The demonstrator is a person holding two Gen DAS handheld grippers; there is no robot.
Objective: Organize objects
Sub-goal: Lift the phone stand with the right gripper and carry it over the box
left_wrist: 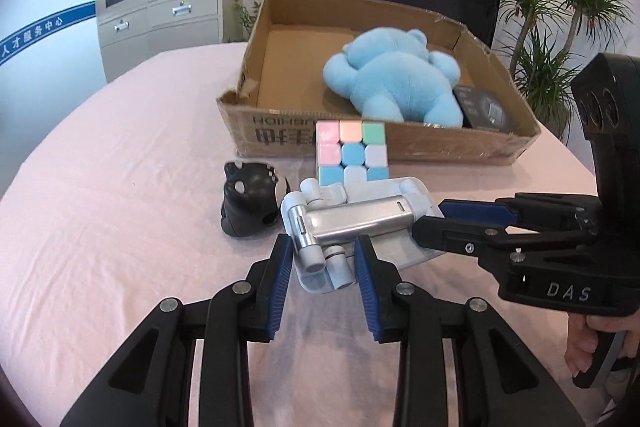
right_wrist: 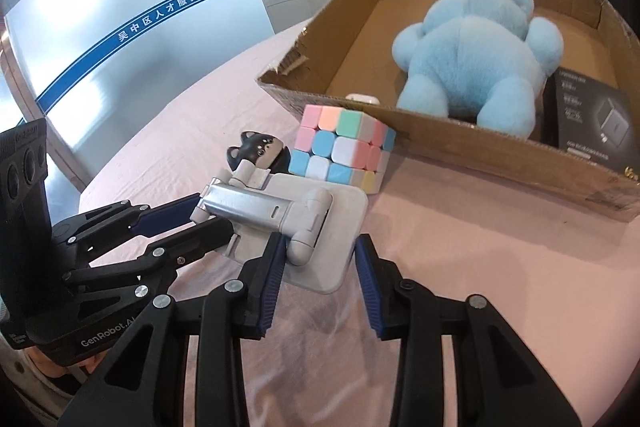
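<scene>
Folding phone stand, pale grey plastic with silver metal arm (left_wrist: 352, 227): lies on pink tablecloth (left_wrist: 120, 227), between spread blue-padded fingers of left gripper (left_wrist: 322, 271). Right gripper (left_wrist: 436, 223): jaws parted around the stand's right end. Pastel puzzle cube (left_wrist: 352, 153): just behind. Black cat figurine (left_wrist: 250, 205): left. Open cardboard box (left_wrist: 400, 143): holds light-blue plush bear (left_wrist: 396, 79), black carton (left_wrist: 482, 107).

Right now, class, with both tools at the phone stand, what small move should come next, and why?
Probably close the left tool and right tool on the phone stand: each one's fingers straddle an end, apparently unclamped, and it lies outside the cardboard box.
</scene>
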